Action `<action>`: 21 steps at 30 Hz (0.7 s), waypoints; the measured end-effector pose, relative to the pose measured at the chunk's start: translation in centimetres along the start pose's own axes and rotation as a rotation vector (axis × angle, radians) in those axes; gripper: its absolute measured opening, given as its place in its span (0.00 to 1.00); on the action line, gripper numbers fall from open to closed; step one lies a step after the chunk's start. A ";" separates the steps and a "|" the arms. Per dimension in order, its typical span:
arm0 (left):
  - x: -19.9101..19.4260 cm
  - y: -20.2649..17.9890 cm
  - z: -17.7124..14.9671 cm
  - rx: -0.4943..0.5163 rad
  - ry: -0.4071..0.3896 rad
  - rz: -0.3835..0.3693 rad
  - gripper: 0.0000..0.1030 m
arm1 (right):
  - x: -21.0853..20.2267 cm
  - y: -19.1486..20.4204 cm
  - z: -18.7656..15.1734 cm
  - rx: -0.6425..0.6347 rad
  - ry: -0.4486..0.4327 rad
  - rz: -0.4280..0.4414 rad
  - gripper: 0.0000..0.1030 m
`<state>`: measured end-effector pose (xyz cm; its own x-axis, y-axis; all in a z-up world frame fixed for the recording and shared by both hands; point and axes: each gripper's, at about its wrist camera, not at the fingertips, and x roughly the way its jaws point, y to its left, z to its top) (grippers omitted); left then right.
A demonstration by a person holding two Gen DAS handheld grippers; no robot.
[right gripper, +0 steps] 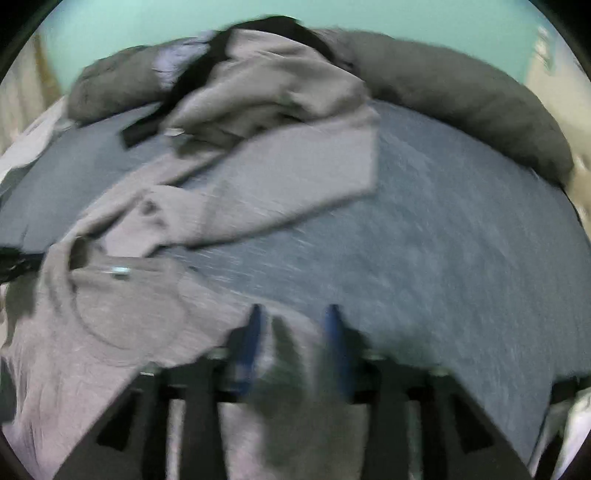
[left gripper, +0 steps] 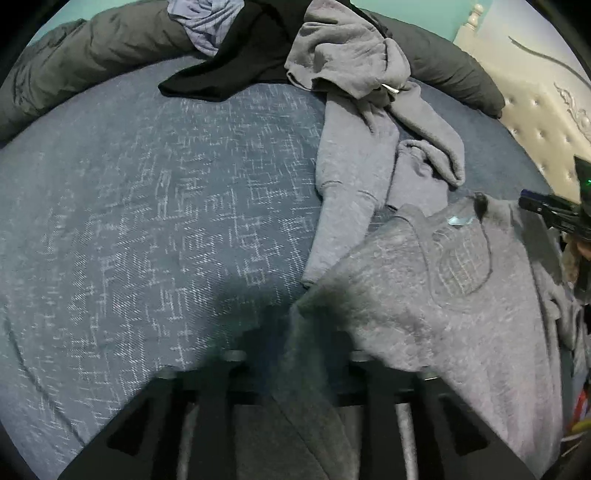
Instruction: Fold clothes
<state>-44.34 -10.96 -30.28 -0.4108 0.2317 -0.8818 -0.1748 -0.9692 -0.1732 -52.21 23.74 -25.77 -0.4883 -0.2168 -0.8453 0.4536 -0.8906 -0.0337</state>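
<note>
**Both grippers on the grey sweater, bed surface**

Left wrist view: left gripper [left gripper: 301, 354] sits low over the bed [left gripper: 147, 221], blue cover with a white crosshatch print. Its fingers are hidden under fabric; an edge of the grey sweater [left gripper: 443, 295] bunches up between them, so it reads as clenched on the sweater. The sweater lies at the right of the bed, round neckline and pale label facing up. Right gripper [left gripper: 554, 214] shows at the far right edge, just beside the sweater's shoulder. A lighter grey hoodie [left gripper: 354, 155] lies crumpled beyond the sweater, sleeves trailing toward it. A black garment [left gripper: 236, 62] and a striped lavender garment [left gripper: 201, 26] sit at the far side, against a dark grey duvet roll [left gripper: 92, 48]. Tufted cream headboard [left gripper: 535, 92] at upper right.

Right wrist view, motion-blurred: right gripper [right gripper: 293, 332] has blue fingers [right gripper: 253, 332] parted a little, with a fold of the grey sweater [right gripper: 110, 314] rising between them; blur makes it impossible to tell whether they pinch it. The sweater spreads to the left, neckline up. Hoodie [right gripper: 277, 129] lies beyond, duvet roll [right gripper: 461, 92] along the far edge, bed [right gripper: 443, 221] bare at right.
</note>
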 end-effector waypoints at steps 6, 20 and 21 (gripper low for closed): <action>1.3 -0.5 -0.2 0.019 0.048 0.004 0.57 | 3.0 4.2 0.5 -0.179 0.082 0.008 0.47; -2.5 -2.5 -0.2 0.131 -0.088 0.107 0.04 | 2.0 6.0 -1.0 -0.263 -0.011 0.022 0.02; -3.1 -2.5 0.3 0.130 -0.101 0.115 0.04 | 1.6 5.6 -0.7 -0.253 -0.027 0.014 0.02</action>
<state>-42.92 -9.26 -27.01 -0.5210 0.1331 -0.8431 -0.2326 -0.9725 -0.0097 -49.89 18.68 -27.65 -0.4990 -0.2419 -0.8321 0.6311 -0.7595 -0.1576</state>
